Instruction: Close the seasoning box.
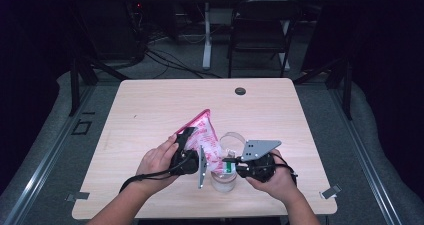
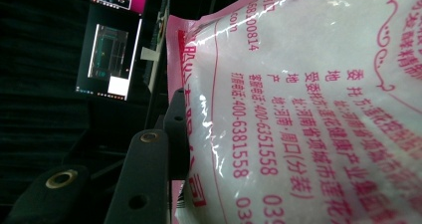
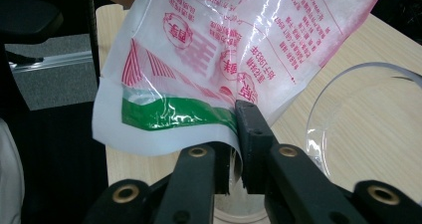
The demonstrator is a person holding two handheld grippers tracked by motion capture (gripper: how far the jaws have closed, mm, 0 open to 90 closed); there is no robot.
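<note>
The pink and white bag (image 2: 318, 109) has red Chinese words and the phone number 400-6381558 on it.

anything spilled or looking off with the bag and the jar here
No spill shows on the table. The pink and white bag is tipped over the clear jar, held by the left gripper mid-body and the right gripper at its bottom corner. The jar's clear lid lies beside it.

Glossy plastic bag (image 3: 234, 40), wood-grain table (image 1: 150, 110)
</note>
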